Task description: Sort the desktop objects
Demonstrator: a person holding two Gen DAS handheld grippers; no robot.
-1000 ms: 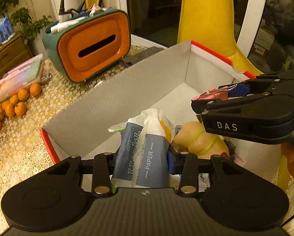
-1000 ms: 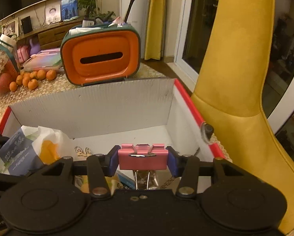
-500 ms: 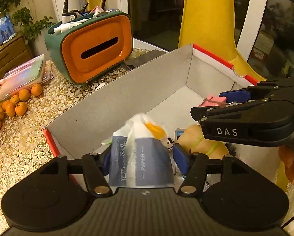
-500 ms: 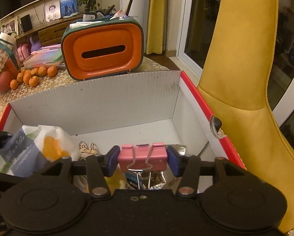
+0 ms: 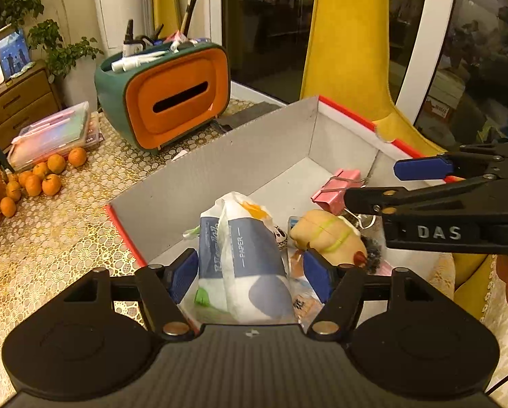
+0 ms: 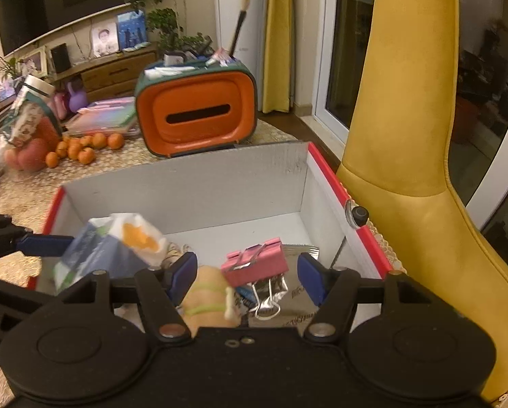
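A red-edged cardboard box [image 5: 352, 115] sits on the lace-covered table. Inside it a blue and white tissue pack [image 5: 243, 255] lies between the pads of my left gripper [image 5: 250, 273]. The jaws are opening and there is a gap on each side of the pack. A pink binder clip [image 6: 254, 265] hangs tilted between the pads of my right gripper [image 6: 247, 273]. Those jaws are also opening and touch nothing. In the left wrist view the clip [image 5: 339, 190] sits just off the right gripper's fingertips [image 5: 420, 166]. A tan soft toy [image 5: 328, 234] with green bands lies in the box.
An orange and green desk organizer [image 5: 172, 102] stands behind the box. Tangerines [image 5: 39, 180] and a flat plastic case [image 5: 53, 136] lie at the left. A yellow chair [image 6: 407, 136] stands close to the box's right wall. A foil packet [image 6: 298, 306] lies on the box floor.
Both grippers have opened and drawn up and back from the box. The tissue pack and the pink clip have come free of the pads, and the clip now tilts.
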